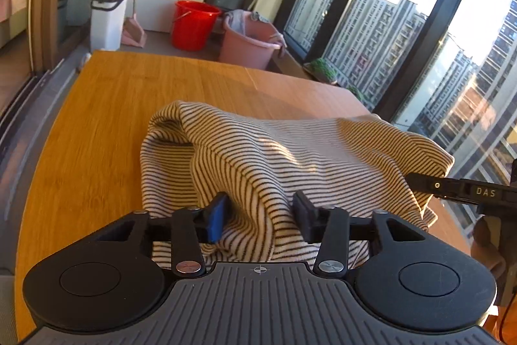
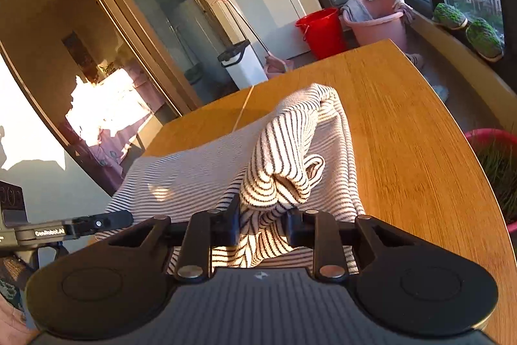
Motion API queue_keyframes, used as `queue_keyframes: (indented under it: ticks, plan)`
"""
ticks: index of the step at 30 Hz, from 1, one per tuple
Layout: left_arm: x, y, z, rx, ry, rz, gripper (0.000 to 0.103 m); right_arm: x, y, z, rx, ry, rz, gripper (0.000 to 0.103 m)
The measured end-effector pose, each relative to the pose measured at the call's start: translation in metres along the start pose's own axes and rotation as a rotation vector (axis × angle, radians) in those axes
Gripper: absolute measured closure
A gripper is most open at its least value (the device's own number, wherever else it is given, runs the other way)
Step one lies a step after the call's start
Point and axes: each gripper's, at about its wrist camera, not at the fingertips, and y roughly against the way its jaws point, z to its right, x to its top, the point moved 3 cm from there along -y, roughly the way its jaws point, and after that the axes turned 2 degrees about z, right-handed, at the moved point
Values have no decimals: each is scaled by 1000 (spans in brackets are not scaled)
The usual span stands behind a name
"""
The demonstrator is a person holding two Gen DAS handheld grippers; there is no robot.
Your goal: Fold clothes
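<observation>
A white garment with thin dark stripes (image 1: 290, 151) lies bunched on the wooden table (image 1: 113, 105). My left gripper (image 1: 261, 212) has its jaws partly apart with a ridge of the striped cloth between the fingers. My right gripper (image 2: 263, 223) has a bunched fold of the same garment (image 2: 284, 157) between its fingers, lifted off the table (image 2: 404, 125). The right gripper's finger shows at the right edge of the left wrist view (image 1: 452, 186), on the garment's right end. The left gripper shows at the left of the right wrist view (image 2: 97, 223).
A red bucket (image 1: 194, 25), a pink basin with cloths (image 1: 248, 37) and a white bin (image 1: 108, 20) stand on the floor beyond the table's far edge. Large windows run along the right. A red pot of grass (image 2: 494, 170) stands beside the table's right edge.
</observation>
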Motion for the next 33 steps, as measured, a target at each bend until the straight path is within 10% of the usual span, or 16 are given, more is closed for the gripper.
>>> queue_keyframes:
  ticks: [4,11,20,33]
  plan:
    - [14,15,-1,63,-54,101,76,26,3,-3,40,14,71,81]
    - [-2,11,-16,116,-14,43,68,-15,-8,30,-102,56,-34,75]
    - [-28,-6,-10,-46,50,67,2,-28,4,16,-125,139,-4,62]
    - [-32,-10,-7,-72,25,81,0,-30,11,20,-98,101,15,53]
